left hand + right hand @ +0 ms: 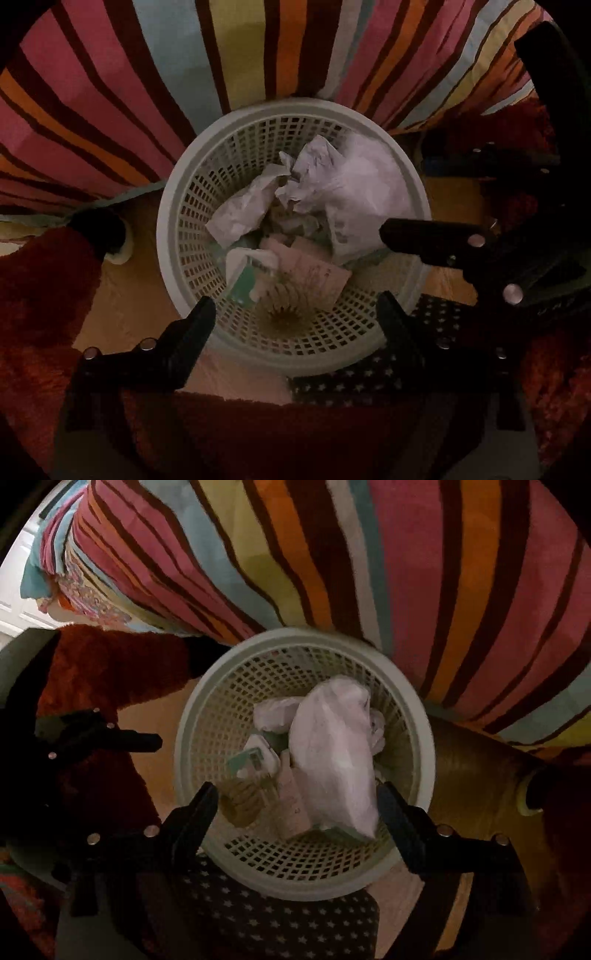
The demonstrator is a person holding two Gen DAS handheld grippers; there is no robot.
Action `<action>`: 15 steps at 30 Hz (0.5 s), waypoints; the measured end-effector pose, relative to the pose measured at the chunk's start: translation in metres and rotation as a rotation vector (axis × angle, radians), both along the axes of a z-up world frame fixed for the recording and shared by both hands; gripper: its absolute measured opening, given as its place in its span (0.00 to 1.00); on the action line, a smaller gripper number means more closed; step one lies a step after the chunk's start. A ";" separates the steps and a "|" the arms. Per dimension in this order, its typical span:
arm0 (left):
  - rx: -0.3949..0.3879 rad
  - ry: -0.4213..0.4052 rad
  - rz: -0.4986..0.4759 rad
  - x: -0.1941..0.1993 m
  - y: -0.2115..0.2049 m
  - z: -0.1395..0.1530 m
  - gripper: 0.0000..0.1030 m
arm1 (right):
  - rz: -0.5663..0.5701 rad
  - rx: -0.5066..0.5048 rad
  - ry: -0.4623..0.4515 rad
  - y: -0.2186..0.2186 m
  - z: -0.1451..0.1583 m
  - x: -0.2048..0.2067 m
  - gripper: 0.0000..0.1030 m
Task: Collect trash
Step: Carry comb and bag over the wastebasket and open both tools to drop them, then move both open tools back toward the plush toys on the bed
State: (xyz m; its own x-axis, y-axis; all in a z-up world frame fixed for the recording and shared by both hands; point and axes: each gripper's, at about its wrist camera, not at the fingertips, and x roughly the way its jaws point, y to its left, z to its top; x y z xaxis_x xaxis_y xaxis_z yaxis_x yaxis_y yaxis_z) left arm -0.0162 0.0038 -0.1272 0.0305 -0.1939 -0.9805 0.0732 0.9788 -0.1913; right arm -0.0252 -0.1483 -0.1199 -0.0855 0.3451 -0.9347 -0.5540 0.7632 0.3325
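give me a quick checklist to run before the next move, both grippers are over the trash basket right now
1. Left gripper open with nothing between its fingers: ok.
2. Right gripper open with nothing between its fingers: ok.
3. Trash inside the basket: ok; crumpled paper, a white plastic bag and a pink card lie within the rim.
4. Basket upright on the floor: ok.
5. Grippers apart from each other: ok; the right gripper's finger reaches over the rim from the side, clear of the left one.
6. More trash left on the floor: cannot tell; only the red rug, a star-patterned cloth and the striped bedding show near the basket.
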 end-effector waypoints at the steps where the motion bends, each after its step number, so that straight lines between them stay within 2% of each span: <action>1: 0.013 -0.009 -0.003 0.000 -0.001 0.003 0.84 | -0.008 -0.005 -0.008 -0.002 0.002 -0.001 0.81; 4: 0.065 -0.082 -0.024 0.001 -0.001 0.031 0.84 | -0.011 0.005 -0.050 0.014 0.016 -0.002 0.81; 5: 0.043 -0.124 -0.020 0.001 0.002 0.052 0.84 | -0.008 0.016 -0.065 0.014 0.024 -0.003 0.81; 7: -0.009 -0.193 0.000 0.006 0.013 0.092 0.84 | -0.005 0.108 -0.126 0.002 0.071 -0.008 0.81; 8: -0.057 -0.259 0.010 0.012 0.022 0.126 0.84 | -0.008 0.134 -0.142 -0.003 0.083 -0.008 0.81; 10: -0.077 -0.391 0.015 0.027 0.034 0.179 0.84 | -0.037 0.219 -0.229 -0.025 0.132 0.004 0.81; 11: -0.064 -0.464 0.016 0.036 0.040 0.203 0.84 | -0.051 0.238 -0.259 -0.029 0.144 0.010 0.81; 12: -0.029 -0.556 0.029 0.052 0.045 0.233 0.84 | -0.094 0.276 -0.348 -0.042 0.176 0.031 0.81; 13: 0.003 -0.644 0.045 0.072 0.051 0.259 0.84 | -0.110 0.279 -0.378 -0.045 0.183 0.037 0.81; 14: 0.019 -0.711 0.060 0.098 0.056 0.280 0.84 | -0.150 0.282 -0.452 -0.051 0.200 0.058 0.81; 15: 0.032 -0.741 0.076 0.120 0.059 0.291 0.84 | -0.188 0.277 -0.516 -0.056 0.212 0.079 0.81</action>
State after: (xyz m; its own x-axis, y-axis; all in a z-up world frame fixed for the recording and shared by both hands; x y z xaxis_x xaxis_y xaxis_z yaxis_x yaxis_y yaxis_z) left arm 0.1034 0.0632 0.1639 0.6981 -0.1362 -0.7029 0.1039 0.9906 -0.0889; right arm 0.0541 -0.2041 0.0924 0.4401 0.5465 -0.7124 -0.5609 0.7869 0.2572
